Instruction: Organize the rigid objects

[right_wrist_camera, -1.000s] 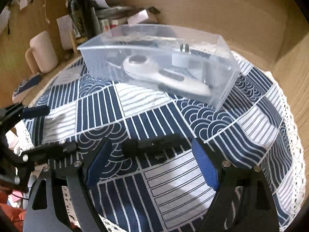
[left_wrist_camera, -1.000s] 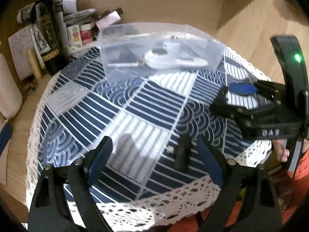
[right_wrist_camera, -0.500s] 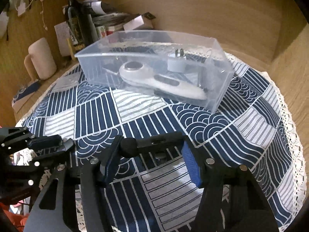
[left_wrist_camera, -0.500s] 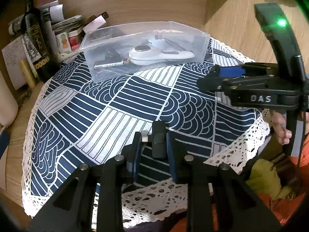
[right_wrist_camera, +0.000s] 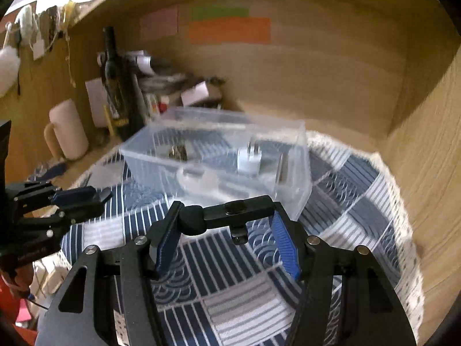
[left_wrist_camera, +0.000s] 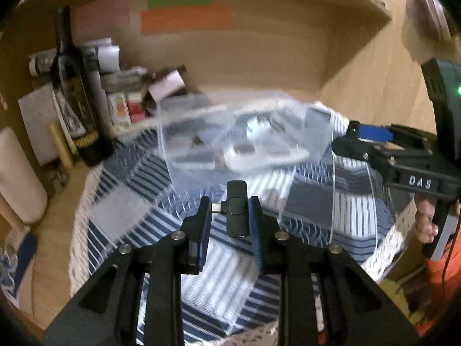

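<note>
Left wrist: "DAS" label (left_wrist_camera: 420,182) marks right gripper (left_wrist_camera: 350,141).

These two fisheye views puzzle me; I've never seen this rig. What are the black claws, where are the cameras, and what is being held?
No robot here: a person carries a two-finger gripper in each hand, with a camera on each looking forward along its fingers. The left gripper is shut on a small black plug-in adapter with a metal connector. The right gripper is shut on a long black clip-on microphone. Ahead, on the blue-and-white patterned tablecloth, stands a clear plastic storage box holding a white wall plug and other blurred items.
</note>
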Tool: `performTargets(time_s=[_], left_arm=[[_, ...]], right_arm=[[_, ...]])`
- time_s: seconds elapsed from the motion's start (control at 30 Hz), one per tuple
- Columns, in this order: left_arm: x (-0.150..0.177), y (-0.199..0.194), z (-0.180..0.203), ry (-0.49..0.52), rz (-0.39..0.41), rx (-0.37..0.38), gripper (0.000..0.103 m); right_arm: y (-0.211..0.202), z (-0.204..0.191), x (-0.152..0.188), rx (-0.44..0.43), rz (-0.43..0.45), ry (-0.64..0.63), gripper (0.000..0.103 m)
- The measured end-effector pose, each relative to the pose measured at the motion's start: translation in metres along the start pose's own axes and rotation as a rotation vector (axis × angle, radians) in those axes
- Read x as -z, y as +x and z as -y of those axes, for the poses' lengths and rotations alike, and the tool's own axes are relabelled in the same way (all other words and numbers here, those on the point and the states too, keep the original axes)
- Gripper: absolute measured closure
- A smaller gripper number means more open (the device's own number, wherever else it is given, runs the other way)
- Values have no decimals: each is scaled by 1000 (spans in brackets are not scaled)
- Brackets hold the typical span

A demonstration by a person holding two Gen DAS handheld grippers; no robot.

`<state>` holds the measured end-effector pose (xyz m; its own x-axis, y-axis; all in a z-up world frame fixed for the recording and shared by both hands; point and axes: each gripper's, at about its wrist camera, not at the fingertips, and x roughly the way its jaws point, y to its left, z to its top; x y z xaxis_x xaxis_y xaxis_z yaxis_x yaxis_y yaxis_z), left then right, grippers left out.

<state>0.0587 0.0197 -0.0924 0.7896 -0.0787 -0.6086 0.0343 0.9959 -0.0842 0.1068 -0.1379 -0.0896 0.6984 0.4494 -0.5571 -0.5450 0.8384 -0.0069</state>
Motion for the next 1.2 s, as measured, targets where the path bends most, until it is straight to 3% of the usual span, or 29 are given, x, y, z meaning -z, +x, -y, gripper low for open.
performTargets(time_s=[0.17, 0.4, 0.63, 0.87, 1.2], left_arm=[[-31, -5, -8, 2, 64, -14, 78], [-69, 5, -19, -1, 89, -1, 78], [-91, 48, -31, -18, 16, 26, 78], [-89, 95, -42, -39, -89, 60, 78], [-82, 123, -48, -42, -153, 83, 78]], right_arm=[[-3, 2, -24, 10, 51, -11, 46], [13, 7, -55, 22, 86, -31, 46], [57, 11, -68, 28, 18, -46, 46], [104, 12, -64, 26, -95, -61, 46], [135, 13, -55, 15, -197, -55, 46]])
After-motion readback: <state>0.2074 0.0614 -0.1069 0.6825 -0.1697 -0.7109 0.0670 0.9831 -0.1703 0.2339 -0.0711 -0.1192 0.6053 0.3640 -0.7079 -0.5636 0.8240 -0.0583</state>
